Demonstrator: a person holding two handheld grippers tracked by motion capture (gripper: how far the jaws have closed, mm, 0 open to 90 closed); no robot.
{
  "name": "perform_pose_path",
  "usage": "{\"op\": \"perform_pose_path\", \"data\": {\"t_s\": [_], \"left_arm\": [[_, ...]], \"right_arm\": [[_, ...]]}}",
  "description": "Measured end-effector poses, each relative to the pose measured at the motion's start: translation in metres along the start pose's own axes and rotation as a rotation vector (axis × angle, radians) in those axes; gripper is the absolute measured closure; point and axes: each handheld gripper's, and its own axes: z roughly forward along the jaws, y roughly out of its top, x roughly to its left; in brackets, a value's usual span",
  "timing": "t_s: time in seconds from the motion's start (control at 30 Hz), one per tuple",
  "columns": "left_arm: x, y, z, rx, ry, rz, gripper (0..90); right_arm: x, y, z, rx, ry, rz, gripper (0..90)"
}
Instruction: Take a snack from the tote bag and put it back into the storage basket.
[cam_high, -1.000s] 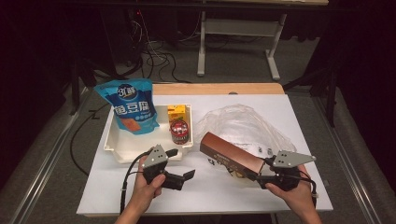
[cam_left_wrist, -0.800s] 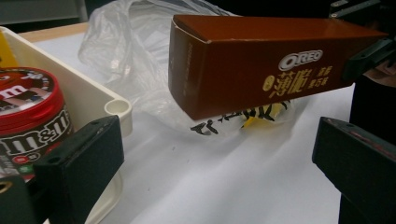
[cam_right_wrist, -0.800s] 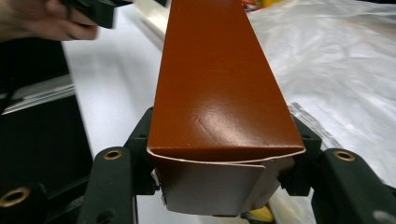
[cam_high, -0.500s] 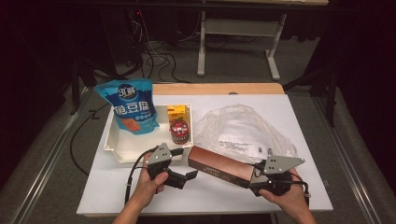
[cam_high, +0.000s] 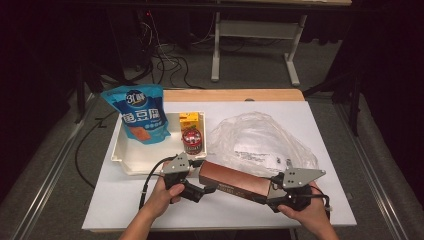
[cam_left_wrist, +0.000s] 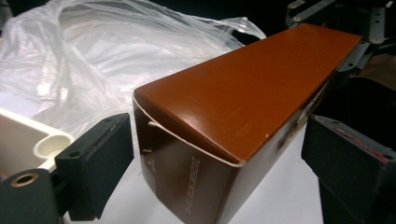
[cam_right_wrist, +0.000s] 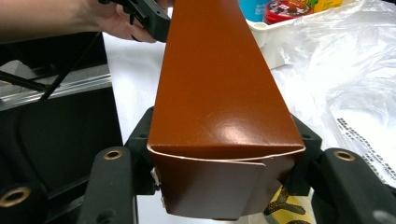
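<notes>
Just in front of the tray (cam_high: 125, 162), the long brown box (cam_high: 235, 181) hangs level between both hands, the right gripper (cam_high: 280, 197) pinching its near end while the left gripper (cam_high: 202, 190) stands spread around the other end, seemingly to take it.

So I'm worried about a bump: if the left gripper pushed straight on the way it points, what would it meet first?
Most likely the near end of the brown box, which already sits between the left gripper's open jaws; the right gripper clamps its far end.

Dim room, bright tabletop, overhead glare, soft focus up close
</notes>
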Motion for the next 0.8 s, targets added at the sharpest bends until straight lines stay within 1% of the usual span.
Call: {"op": "perform_pose_path", "data": {"t_s": [0.13, 0.17, 0.23, 0.37, 0.47, 0.5, 0.6, 0.63, 0.7, 0.8], "left_arm": [[0.0, 0.0, 0.0, 0.002, -0.018, -0.017, 12.4], [0.0, 0.0, -0.001, 0.003, -0.027, -0.022, 14.6], [0.0, -0.001, -0.001, 0.007, -0.025, -0.017, 15.0], [-0.002, -0.002, -0.001, 0.012, -0.038, -0.021, 15.6], [-0.001, -0.004, -0.001, 0.019, -0.048, -0.004, 15.6], [-0.002, -0.005, 0.0, 0.023, -0.045, -0.004, 15.4], [-0.001, -0.01, 0.001, 0.048, -0.042, 0.021, 15.2], [-0.001, -0.01, 0.001, 0.051, -0.041, 0.018, 15.6], [0.0, -0.011, 0.0, 0.057, -0.049, 0.034, 17.3], [0.0, -0.01, -0.003, 0.063, -0.065, 0.041, 21.1]], "right_arm": [[0.0, 0.0, -0.001, -0.002, 0.009, -0.001, 44.7], [0.0, 0.0, -0.001, -0.003, 0.009, -0.004, 44.7], [0.0, 0.0, -0.001, -0.005, 0.013, -0.005, 44.7], [0.0, -0.001, -0.001, -0.01, 0.026, -0.006, 44.8], [-0.001, -0.001, -0.001, -0.01, 0.038, -0.006, 44.8], [-0.001, -0.001, 0.0, -0.009, 0.041, -0.006, 44.8], [-0.001, -0.001, 0.001, -0.006, 0.046, -0.012, 44.8], [-0.001, -0.001, 0.001, -0.003, 0.046, -0.012, 44.8], [-0.001, -0.002, 0.001, -0.003, 0.048, -0.009, 44.7], [-0.003, -0.003, -0.001, -0.007, 0.061, -0.008, 44.7]]}}
